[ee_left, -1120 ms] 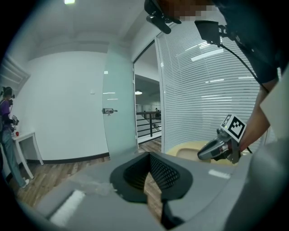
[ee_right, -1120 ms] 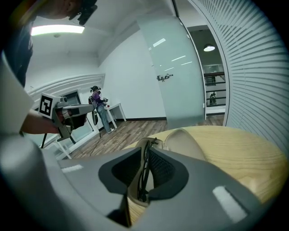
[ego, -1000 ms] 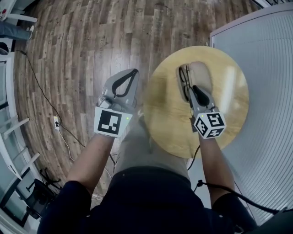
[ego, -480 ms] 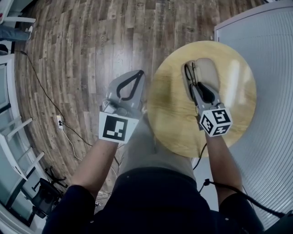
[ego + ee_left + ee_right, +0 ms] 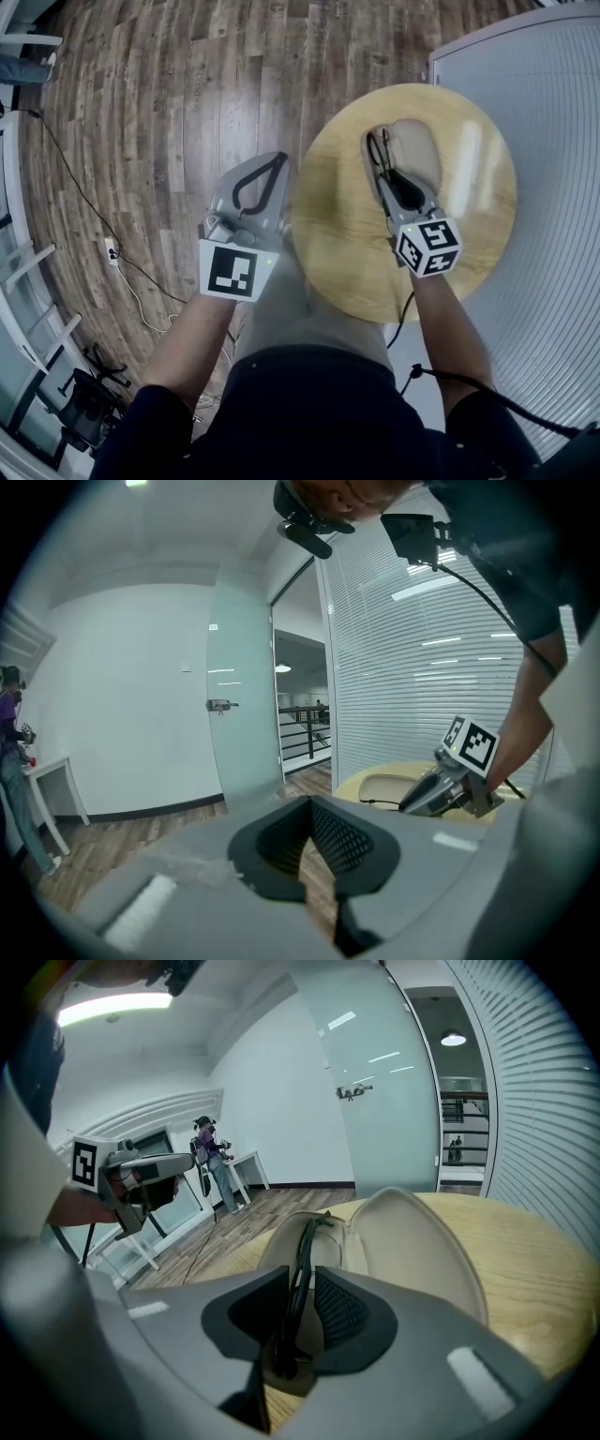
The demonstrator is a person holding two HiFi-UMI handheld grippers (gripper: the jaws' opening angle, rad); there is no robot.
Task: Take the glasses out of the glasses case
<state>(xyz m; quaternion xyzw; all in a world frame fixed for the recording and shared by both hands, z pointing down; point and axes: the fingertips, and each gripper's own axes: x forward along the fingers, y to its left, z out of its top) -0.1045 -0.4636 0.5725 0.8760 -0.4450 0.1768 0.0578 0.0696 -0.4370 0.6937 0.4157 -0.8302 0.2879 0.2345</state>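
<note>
At the bottom of the head view the person's two forearms reached up into the frame. The left gripper (image 5: 275, 161) was held over the wooden floor (image 5: 178, 84), left of centre and just beside the left edge of the round table (image 5: 342, 248). In the left gripper view its jaws (image 5: 309, 803) met at the tips and nothing was between them. The right gripper (image 5: 398, 180) was over the table, right of centre, with its marker cube (image 5: 427, 247) toward the person. In the right gripper view its jaws (image 5: 302, 1283) were closed narrowly on the dark frame of the glasses (image 5: 306, 1241), which passed upright between the two pads. The glasses (image 5: 377, 155) lay in the left half of the open glasses case (image 5: 417, 150), in the upper part of the table, and the beige lid (image 5: 412, 1241) was folded open to the right. The case rested on the light wooden top (image 5: 544, 1260). Farther away, a white ribbed wall (image 5: 553, 141) filled the right side of the head view, and a thin cable (image 5: 84, 187) ran across the floor at the left. In the background of the right gripper view there were a frosted glass door (image 5: 384, 1082) and, far at the left, a standing person (image 5: 208, 1152).
</note>
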